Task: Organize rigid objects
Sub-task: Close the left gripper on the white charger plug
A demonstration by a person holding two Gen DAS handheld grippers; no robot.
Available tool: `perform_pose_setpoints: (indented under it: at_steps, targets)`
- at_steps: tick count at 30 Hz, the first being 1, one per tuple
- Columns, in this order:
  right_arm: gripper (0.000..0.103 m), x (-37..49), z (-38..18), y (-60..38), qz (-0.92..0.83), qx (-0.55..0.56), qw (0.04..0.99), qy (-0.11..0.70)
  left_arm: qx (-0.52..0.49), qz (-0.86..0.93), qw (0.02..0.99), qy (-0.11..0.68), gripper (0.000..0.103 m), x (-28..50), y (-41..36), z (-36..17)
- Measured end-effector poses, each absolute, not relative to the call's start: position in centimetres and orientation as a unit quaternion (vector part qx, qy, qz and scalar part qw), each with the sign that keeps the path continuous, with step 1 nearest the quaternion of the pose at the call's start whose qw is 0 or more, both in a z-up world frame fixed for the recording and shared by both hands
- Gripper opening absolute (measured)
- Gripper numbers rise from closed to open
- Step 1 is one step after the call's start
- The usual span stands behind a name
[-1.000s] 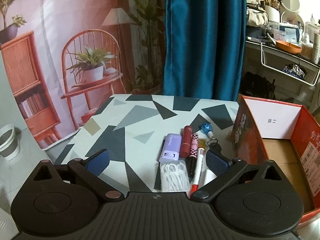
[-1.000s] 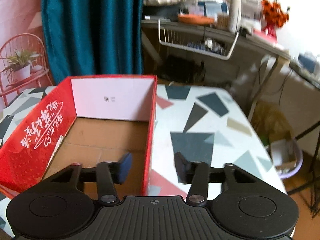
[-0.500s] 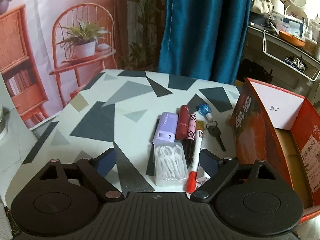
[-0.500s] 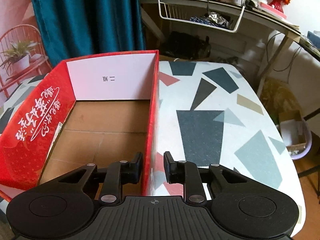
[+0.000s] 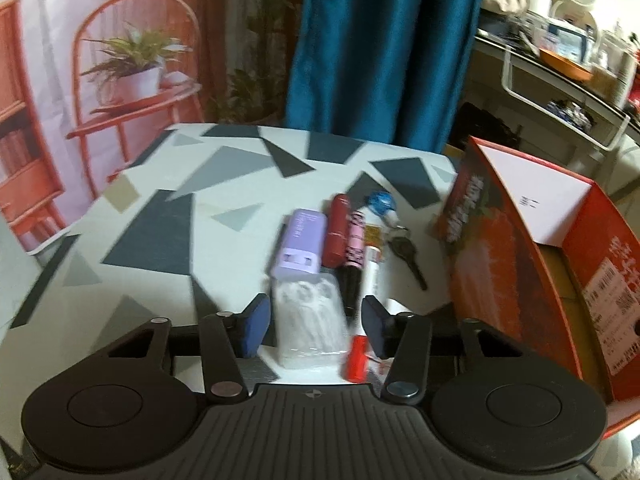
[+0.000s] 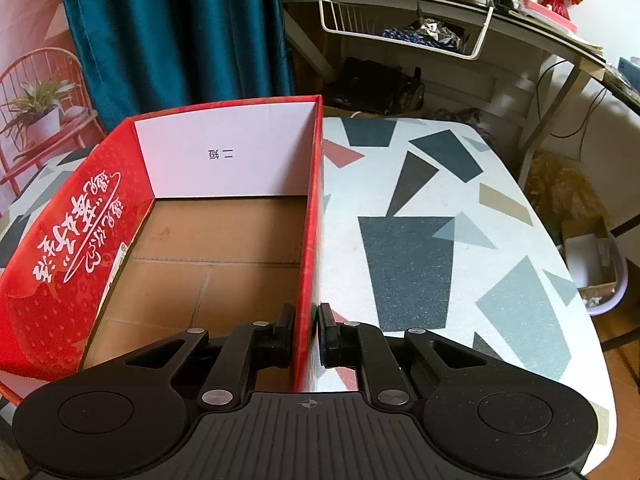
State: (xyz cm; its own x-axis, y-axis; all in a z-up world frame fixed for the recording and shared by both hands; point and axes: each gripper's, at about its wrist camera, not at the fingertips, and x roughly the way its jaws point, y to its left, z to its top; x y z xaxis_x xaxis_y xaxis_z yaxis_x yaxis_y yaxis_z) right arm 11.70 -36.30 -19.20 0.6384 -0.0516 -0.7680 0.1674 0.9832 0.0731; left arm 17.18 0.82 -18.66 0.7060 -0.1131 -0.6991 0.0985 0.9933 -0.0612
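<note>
One red box (image 6: pixel 116 240), bare cardboard floor, on the patterned table (image 6: pixel 420 200). Right gripper (image 6: pixel 307 336) pinching its right wall. Beside the box, seven small things: clear floss-pick case (image 5: pixel 310 320), lilac case (image 5: pixel 302 244), red tube (image 5: pixel 338 228), pink-checked tube (image 5: pixel 354 240), red-capped marker (image 5: pixel 368 300), blue item (image 5: pixel 382 202), key (image 5: pixel 406 258). Left gripper (image 5: pixel 312 326) half spread, just closing, astride floss-pick case and marker, not pressing.

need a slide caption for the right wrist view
Right gripper clamped on the side wall of the empty open red cardboard box standing on the geometric-patterned table.
</note>
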Motion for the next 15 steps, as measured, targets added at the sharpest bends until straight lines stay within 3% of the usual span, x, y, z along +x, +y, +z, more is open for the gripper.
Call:
perform_pose_setpoints:
  at_steps: [5, 7, 15]
  targets:
    - [0.011, 11.8, -19.2, -36.4, -0.058, 0.068, 0.902, 0.422, 0.007, -0.135, 0.919, 0.371, 0.051, 17.3, -1.5, -20.1]
    - [0.011, 11.8, -19.2, -36.4, -0.058, 0.072, 0.902, 0.422, 0.024, -0.146, 0.915, 0.376, 0.043, 17.8, -2.4, -20.8]
    - [0.011, 12.0, -19.3, -36.4, -0.057, 0.067, 0.902, 0.422, 0.056, -0.180, 0.903, 0.387, 0.044, 19.4, -3.9, -23.3]
